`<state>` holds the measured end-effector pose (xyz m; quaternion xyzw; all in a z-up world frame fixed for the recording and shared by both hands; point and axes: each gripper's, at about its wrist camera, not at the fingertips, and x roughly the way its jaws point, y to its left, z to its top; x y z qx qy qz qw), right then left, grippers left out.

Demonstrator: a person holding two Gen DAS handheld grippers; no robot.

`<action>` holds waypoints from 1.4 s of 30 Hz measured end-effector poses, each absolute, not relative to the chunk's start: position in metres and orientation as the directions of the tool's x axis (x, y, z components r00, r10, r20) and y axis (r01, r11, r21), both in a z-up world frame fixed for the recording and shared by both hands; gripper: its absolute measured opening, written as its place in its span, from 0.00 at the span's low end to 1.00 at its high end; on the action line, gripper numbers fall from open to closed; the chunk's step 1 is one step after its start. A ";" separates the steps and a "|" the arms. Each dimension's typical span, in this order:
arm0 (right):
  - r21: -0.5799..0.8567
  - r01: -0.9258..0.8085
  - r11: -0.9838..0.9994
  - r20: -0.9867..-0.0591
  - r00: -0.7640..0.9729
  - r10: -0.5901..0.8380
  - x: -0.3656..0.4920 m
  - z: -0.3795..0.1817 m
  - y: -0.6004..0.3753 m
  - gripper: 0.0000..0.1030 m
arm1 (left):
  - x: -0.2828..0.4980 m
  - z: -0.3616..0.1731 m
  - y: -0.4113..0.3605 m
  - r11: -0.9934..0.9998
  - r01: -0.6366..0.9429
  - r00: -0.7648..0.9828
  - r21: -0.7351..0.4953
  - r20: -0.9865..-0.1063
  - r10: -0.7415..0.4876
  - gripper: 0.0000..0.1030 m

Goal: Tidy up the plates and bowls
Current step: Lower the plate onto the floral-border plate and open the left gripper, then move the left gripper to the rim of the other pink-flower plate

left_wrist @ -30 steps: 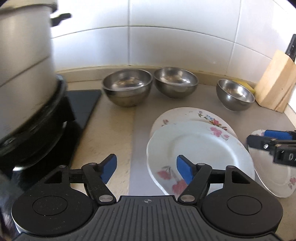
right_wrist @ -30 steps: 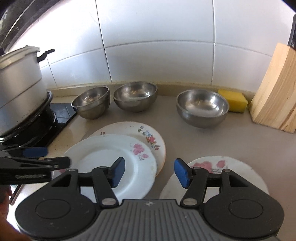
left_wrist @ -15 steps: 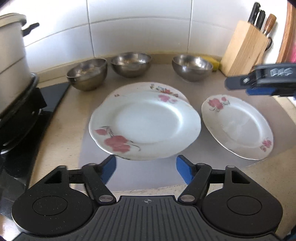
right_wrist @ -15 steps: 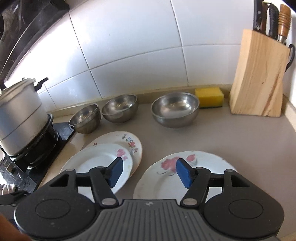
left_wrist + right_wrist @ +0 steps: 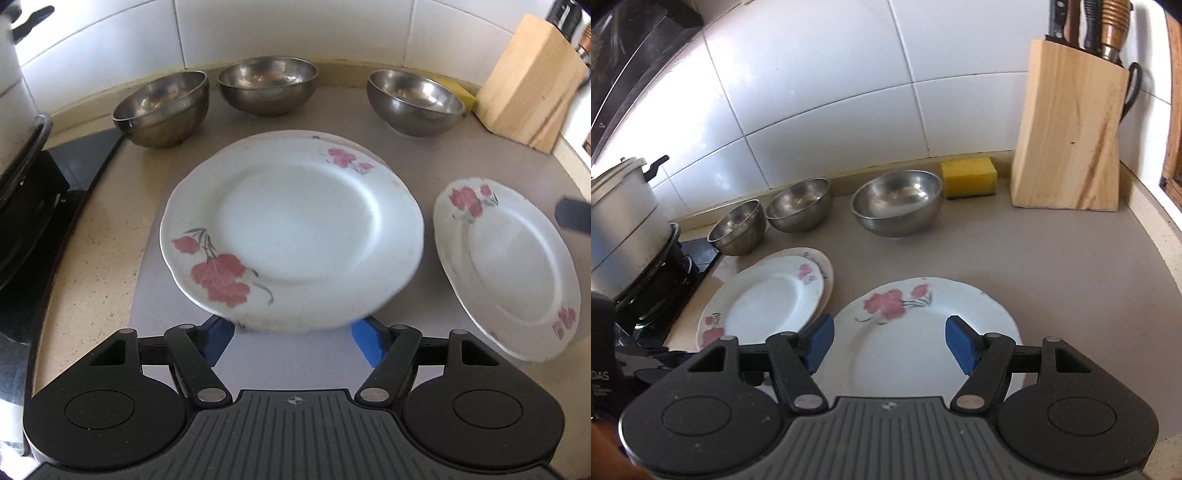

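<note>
The stacked flowered plates (image 5: 291,229) lie just ahead of the left gripper (image 5: 291,338), whose blue pads are spread apart at the near rim. The single plate (image 5: 931,332) lies under the right gripper (image 5: 889,345), likewise spread apart and holding nothing. Three steel bowls (image 5: 897,201) stand beyond on the worktop (image 5: 1052,258). Only the right view shows the whole sponge (image 5: 968,177) and the knife handles (image 5: 1108,22).

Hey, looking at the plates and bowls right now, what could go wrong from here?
1. The top plate sits off-centre on a lower plate; the open left hand-held gripper could slide rather than lift it.
2. The separate plate lies close beside; shifting the stack may knock it.
</note>
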<state>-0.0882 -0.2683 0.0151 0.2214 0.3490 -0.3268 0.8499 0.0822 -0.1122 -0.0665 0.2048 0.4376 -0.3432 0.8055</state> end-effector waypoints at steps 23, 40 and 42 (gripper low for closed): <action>0.117 0.730 0.673 -0.794 0.476 -0.379 -0.129 -0.006 -0.329 0.46 | 0.016 -0.053 -0.156 0.653 0.746 0.271 -0.128 -0.838 -0.474 0.71; 0.065 0.684 0.726 -0.828 0.443 -0.344 -0.123 -0.001 -0.337 0.55 | 0.009 -0.042 -0.183 0.738 0.674 0.383 -0.042 -0.834 -0.397 0.77; 0.063 0.694 0.717 -0.840 0.425 -0.337 -0.123 -0.006 -0.340 0.55 | 0.009 -0.043 -0.187 0.738 0.674 0.380 -0.040 -0.837 -0.393 0.77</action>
